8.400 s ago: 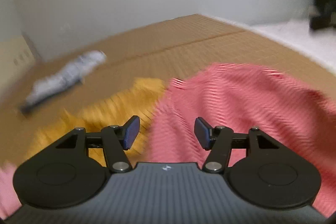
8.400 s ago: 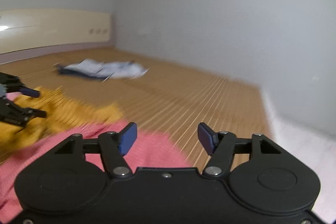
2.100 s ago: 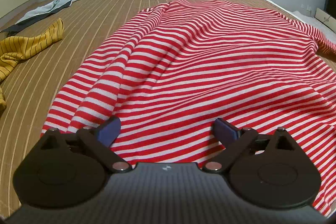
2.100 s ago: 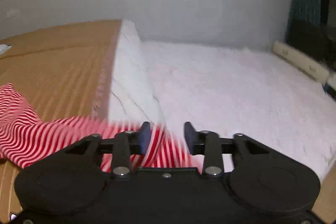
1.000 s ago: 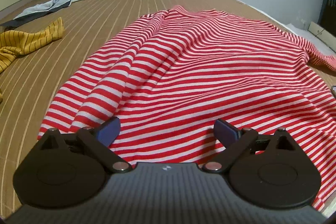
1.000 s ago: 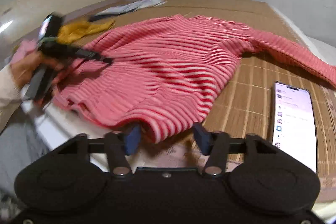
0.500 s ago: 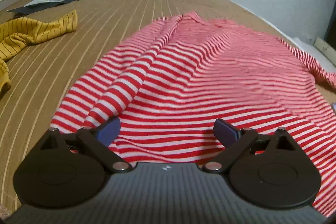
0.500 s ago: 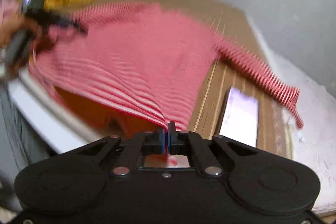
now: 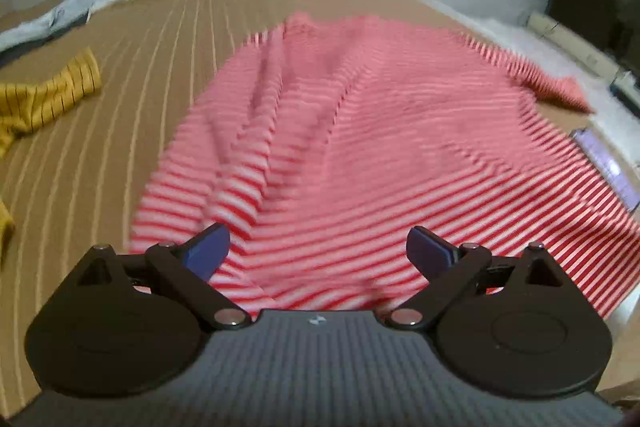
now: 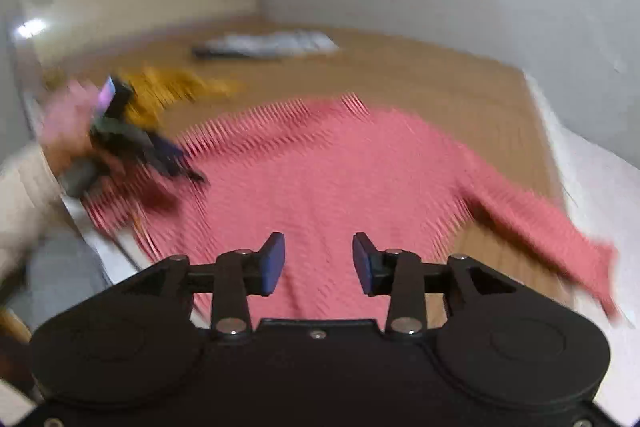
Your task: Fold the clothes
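A red-and-white striped long-sleeved shirt [image 9: 360, 131] lies spread on the brown striped bed mat [image 9: 120, 147]. My left gripper [image 9: 319, 253] is open wide just above the shirt's near hem, its pads touching nothing. In the right wrist view the shirt [image 10: 340, 179] lies below my right gripper [image 10: 319, 263]. The right jaws are opening, and the cloth shows behind the gap without being pinched. That view also shows the left gripper [image 10: 132, 147] at the shirt's left edge, blurred, held by a hand in a cream sleeve [image 10: 24, 195]. One sleeve [image 10: 560, 227] trails to the right.
A yellow striped garment [image 9: 44, 99] and a white-grey garment [image 9: 64, 15] lie further left on the mat. A phone [image 9: 608, 163] rests beside the shirt's right edge. A white fluffy cover [image 10: 592, 179] borders the mat on the right. A cream headboard [image 10: 140, 7] stands at the far end.
My right gripper was shut on the shirt's hem half a second ago; it has let go and risen above the shirt. The left gripper has lifted and shifted slightly, still open.
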Demonstrator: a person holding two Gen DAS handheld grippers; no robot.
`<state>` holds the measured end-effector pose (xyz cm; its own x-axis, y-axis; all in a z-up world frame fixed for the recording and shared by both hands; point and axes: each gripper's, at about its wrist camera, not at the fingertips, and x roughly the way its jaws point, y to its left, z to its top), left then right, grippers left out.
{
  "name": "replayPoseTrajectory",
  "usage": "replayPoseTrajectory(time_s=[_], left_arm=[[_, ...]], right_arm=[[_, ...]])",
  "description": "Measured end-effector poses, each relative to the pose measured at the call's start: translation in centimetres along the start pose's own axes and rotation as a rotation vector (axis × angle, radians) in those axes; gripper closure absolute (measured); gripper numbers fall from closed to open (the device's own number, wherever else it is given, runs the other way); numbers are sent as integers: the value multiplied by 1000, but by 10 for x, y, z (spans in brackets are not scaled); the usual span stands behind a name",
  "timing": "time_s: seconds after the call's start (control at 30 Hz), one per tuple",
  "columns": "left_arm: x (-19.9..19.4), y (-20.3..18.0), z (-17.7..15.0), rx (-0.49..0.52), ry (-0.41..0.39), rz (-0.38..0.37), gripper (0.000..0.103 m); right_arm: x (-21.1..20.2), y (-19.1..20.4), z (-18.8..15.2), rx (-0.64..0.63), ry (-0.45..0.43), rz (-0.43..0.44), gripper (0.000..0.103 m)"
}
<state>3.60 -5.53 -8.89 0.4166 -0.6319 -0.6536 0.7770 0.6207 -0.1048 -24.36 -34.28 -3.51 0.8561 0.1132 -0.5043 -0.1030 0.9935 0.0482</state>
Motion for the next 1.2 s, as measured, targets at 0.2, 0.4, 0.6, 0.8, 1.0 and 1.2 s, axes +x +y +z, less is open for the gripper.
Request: replayPoseTrajectory(time_s=[0.2,0.4,0.6,0.8,1.0,1.2], left_arm=[[-30,53,-17,-132,-90,97,5],[-59,100,-35,-317,-112,88,5],[-52,86,-44,-210,-69,117,5],[-86,109,-52,-261,-129,199,5],[-125,151,-68,-397,-229,262,5],[-145,153,-72,-376,-241,249,5]], right_arm=[[114,-13,101,51,-7,225,37],[230,36,100,92,81,351,37],[262,64,46,172,124,381,37],[279,91,24,203,197,517,43],[308,126,25,124,274,510,60],[301,121,50,171,151,606,98]])
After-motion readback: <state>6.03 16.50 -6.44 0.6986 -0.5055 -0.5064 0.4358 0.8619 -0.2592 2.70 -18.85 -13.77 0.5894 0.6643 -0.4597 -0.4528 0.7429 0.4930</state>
